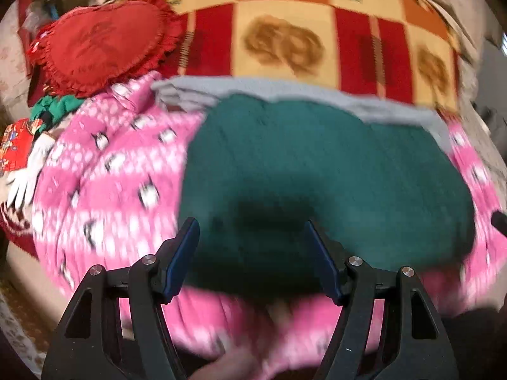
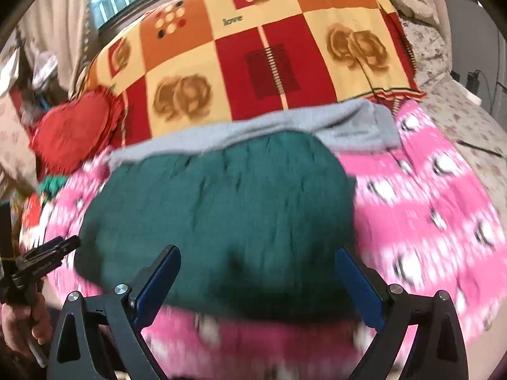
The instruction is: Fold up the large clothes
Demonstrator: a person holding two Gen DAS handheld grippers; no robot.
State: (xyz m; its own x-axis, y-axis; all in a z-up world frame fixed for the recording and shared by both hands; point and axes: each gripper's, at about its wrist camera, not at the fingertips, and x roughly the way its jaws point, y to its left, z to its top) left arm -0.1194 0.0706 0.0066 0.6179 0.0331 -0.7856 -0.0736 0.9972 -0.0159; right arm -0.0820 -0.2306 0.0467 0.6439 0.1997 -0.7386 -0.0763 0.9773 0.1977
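A folded dark green garment (image 1: pixel 317 171) lies on a pink penguin-print blanket (image 1: pixel 111 174); it also shows in the right wrist view (image 2: pixel 221 209). A folded grey garment (image 1: pixel 202 90) lies just behind it, partly under it, and shows in the right wrist view (image 2: pixel 348 120). My left gripper (image 1: pixel 252 228) is open and empty, hovering over the near edge of the green garment. My right gripper (image 2: pixel 258 253) is open and empty, also over its near edge. The left gripper shows at the left edge of the right wrist view (image 2: pixel 50 250).
A red, orange and cream checked blanket (image 2: pixel 253 63) covers the bed behind. A red heart-shaped cushion (image 1: pixel 101 41) lies at the back left. Red, green and white clothes (image 1: pixel 28 145) are heaped at the left. A floral sheet (image 2: pixel 459 120) lies to the right.
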